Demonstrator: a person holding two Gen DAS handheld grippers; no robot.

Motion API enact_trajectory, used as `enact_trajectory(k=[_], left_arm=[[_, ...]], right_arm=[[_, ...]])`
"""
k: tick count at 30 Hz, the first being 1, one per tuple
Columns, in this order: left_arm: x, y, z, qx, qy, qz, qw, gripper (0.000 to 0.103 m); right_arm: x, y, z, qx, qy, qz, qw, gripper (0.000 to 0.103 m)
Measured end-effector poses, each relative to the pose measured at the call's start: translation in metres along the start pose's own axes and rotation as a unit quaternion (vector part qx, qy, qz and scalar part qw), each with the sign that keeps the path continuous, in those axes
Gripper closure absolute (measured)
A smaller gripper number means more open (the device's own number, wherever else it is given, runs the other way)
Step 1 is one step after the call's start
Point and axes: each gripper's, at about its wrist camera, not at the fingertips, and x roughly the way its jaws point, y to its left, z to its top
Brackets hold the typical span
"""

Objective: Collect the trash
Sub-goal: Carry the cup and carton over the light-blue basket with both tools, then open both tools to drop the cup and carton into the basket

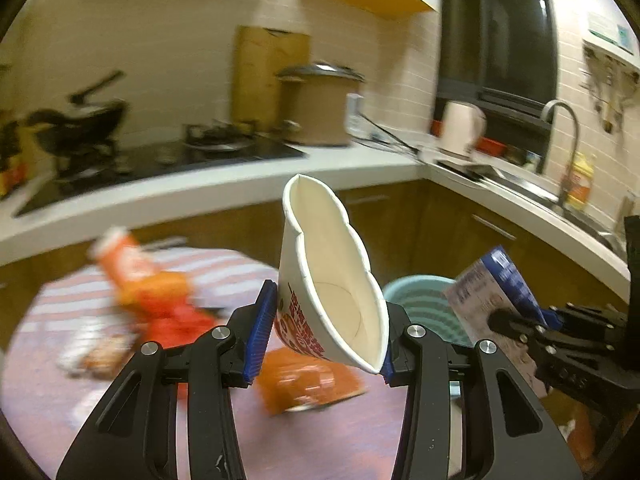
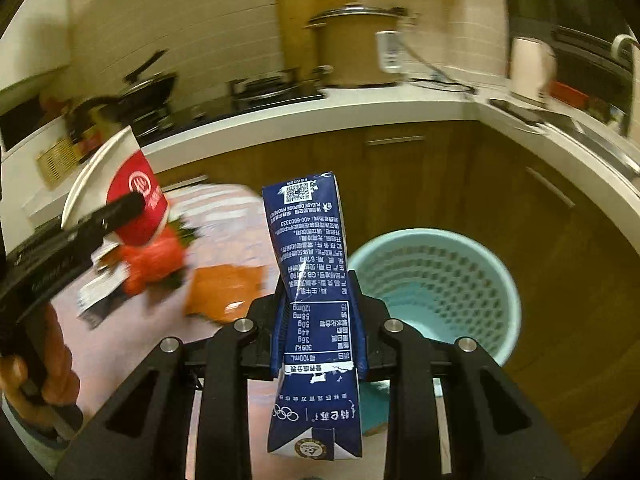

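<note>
While the left tool (image 1: 320, 344) pinches a squashed white paper cup with red print (image 1: 332, 280) between its blue ribbed pads (image 1: 260, 336), the cup stands tilted with its flattened open mouth facing the camera, above the round desk with a pink striped cloth (image 1: 224, 276). The right tool (image 2: 318, 332) is pressed tight on a dark blue and white drink carton (image 2: 310, 264), which stands upright between its pads, creased at the grip, its lower end sticking out below the pads toward the camera. A pale turquoise perforated plastic waste basket (image 2: 440, 284) stands on the floor just beside the desk, to the right of the carton in the right wrist view and behind both held items in the left wrist view. Blurred orange and red wrappers (image 1: 160, 296) and a flat orange packet (image 2: 228, 288) lie on the cloth. A hand (image 2: 24, 376) grips the left tool's handle.
</note>
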Motion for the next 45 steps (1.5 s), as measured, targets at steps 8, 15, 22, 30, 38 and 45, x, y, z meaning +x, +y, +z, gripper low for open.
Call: enact_trajectory(k=[8, 15, 22, 30, 38, 45], left_arm=[[0.079, -0.062, -0.012, -0.005, 0.078, -0.122, 0.9895, 0.062], [0.16, -0.099, -0.04, -0.02, 0.181, -0.171, 0.9682, 0.062], [0.214, -0.115, -0.068, -0.028, 0.258, -0.173, 0.9499, 0.061], [0.228, -0.12, -0.077, -0.026, 0.286, -0.17, 0.9428, 0.045], [0.209, -0.119, -0.075, -0.017, 0.269, -0.17, 0.9477, 0.037], [0.174, -0.101, -0.065, -0.036, 0.23, -0.173, 0.957, 0.037]], right_arm=[[0.044, -0.098, -0.015, 0.094, 0.041, -0.051, 0.993, 0.079], [0.099, -0.144, -0.043, 0.163, 0.114, -0.055, 0.979, 0.079], [0.127, -0.149, -0.05, 0.182, 0.148, -0.052, 0.971, 0.079], [0.14, -0.157, -0.052, 0.207, 0.167, -0.051, 0.962, 0.076], [0.123, -0.165, -0.056, 0.218, 0.15, -0.054, 0.963, 0.056], [0.099, -0.15, -0.05, 0.202, 0.126, -0.057, 0.969, 0.056]])
